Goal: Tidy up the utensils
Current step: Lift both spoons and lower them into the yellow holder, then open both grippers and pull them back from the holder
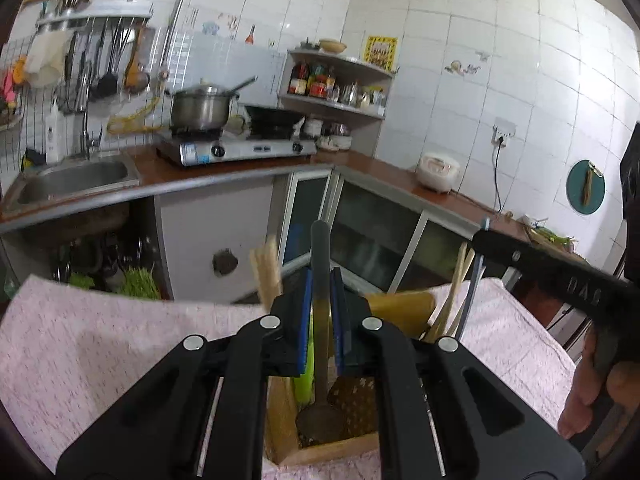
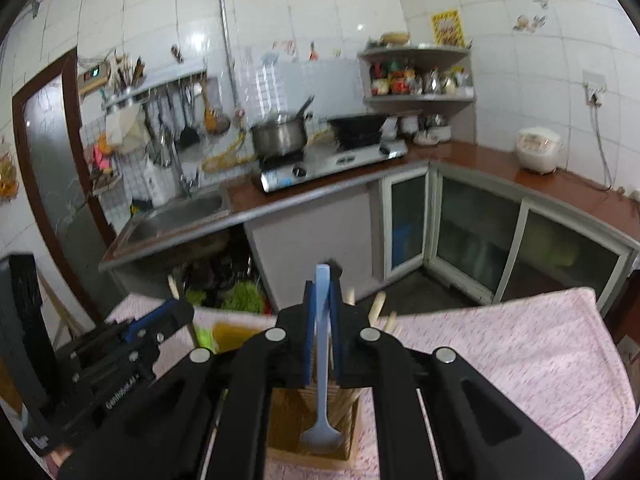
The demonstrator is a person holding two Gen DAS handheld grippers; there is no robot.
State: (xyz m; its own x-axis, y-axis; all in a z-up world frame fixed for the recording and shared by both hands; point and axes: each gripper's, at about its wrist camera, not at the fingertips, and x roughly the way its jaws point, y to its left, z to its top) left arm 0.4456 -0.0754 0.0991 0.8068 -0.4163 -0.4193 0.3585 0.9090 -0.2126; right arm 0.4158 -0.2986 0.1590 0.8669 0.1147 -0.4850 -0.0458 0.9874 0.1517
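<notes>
My left gripper (image 1: 321, 280) is shut on a dark spoon (image 1: 320, 360) with a brownish metal bowl, held upright, bowl down inside a wooden utensil holder (image 1: 320, 454). The holder also has pale chopsticks (image 1: 267, 272), a yellow utensil (image 1: 400, 310) and a green one (image 1: 303, 380). My right gripper (image 2: 322, 292) is shut on a light blue spoon (image 2: 322, 380), bowl down over the same wooden holder (image 2: 288, 416). The right gripper shows at the right of the left wrist view (image 1: 560, 276); the left gripper shows at the left of the right wrist view (image 2: 132, 344).
The holder stands on a table with a pink speckled cloth (image 1: 100, 352). Beyond it are kitchen cabinets (image 2: 480, 232), a sink (image 1: 76, 180), a gas stove with a steel pot (image 1: 200, 110), a rice cooker (image 2: 536, 148) and hanging utensils (image 1: 100, 68).
</notes>
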